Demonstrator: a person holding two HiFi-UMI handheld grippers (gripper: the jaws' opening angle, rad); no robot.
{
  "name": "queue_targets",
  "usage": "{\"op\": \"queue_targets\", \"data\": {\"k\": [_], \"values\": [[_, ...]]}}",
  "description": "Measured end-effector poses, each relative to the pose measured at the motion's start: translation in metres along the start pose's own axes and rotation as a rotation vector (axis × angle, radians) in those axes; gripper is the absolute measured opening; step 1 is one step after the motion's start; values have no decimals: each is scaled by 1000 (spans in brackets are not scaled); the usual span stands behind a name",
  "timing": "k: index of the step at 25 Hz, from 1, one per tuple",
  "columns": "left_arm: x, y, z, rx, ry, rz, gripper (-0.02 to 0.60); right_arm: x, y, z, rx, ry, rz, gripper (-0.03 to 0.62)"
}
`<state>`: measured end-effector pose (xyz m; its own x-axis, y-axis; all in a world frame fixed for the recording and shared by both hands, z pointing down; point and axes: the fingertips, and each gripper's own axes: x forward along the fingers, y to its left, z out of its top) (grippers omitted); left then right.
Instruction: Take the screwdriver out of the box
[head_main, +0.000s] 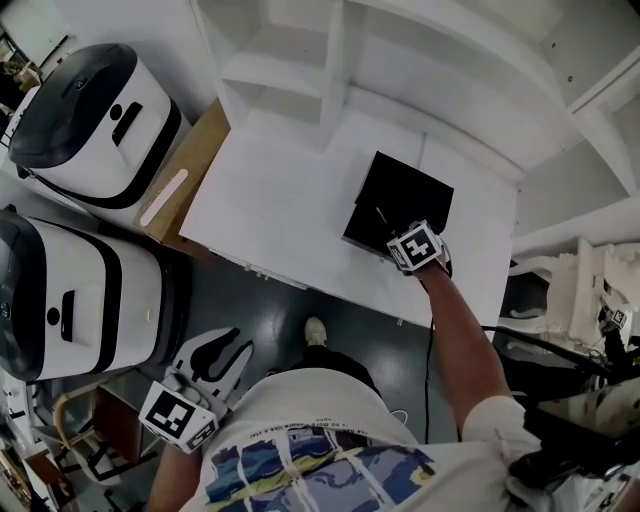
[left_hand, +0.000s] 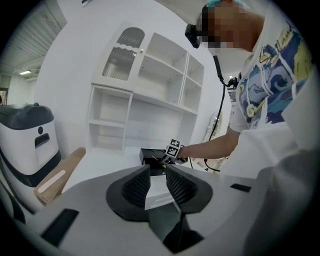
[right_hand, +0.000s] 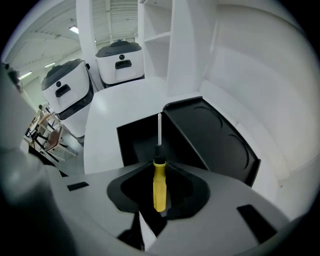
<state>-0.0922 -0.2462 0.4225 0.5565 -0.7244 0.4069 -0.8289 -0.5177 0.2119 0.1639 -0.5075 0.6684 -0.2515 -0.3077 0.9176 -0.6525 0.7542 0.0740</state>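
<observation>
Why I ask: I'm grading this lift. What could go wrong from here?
1. The right gripper holds the yellow-handled screwdriver with its metal shaft pointing down at the black box; a sideways move could snag the wall or the open lid.
2. Only the smooth handle is clamped, so the tool may pivot or slip.
3. A snag might drag the box along the white table.

White table (head_main: 280, 200) pushed against white open shelving (head_main: 300, 70). Dark grey floor (head_main: 270, 315) beneath. Leaning at the table's left edge, brown board (head_main: 195, 150); beside it, two white-and-black machines (head_main: 95, 125). Strip lights (right_hand: 75, 30) overhead.
</observation>
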Motion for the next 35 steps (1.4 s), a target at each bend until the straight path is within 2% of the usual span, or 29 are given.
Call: {"op": "queue_targets", "data": {"k": [9, 15, 19, 25, 35], "values": [[-34, -8, -14, 25, -38, -44, 106, -64, 28, 28, 42, -199, -56, 94], [-65, -18, -26, 28, -56, -68, 106, -117, 69, 32, 61, -302, -69, 94], [-88, -23, -32, 28, -74, -91, 104, -152, 114, 27, 84, -363, -50, 94], [-128, -27, -54, 7, -98, -129, 100, -193, 203, 7, 127, -442, 4, 94], [-171, -28, -89, -13, -92, -203, 86, -243, 327, -35, 202, -538, 62, 94]]}}
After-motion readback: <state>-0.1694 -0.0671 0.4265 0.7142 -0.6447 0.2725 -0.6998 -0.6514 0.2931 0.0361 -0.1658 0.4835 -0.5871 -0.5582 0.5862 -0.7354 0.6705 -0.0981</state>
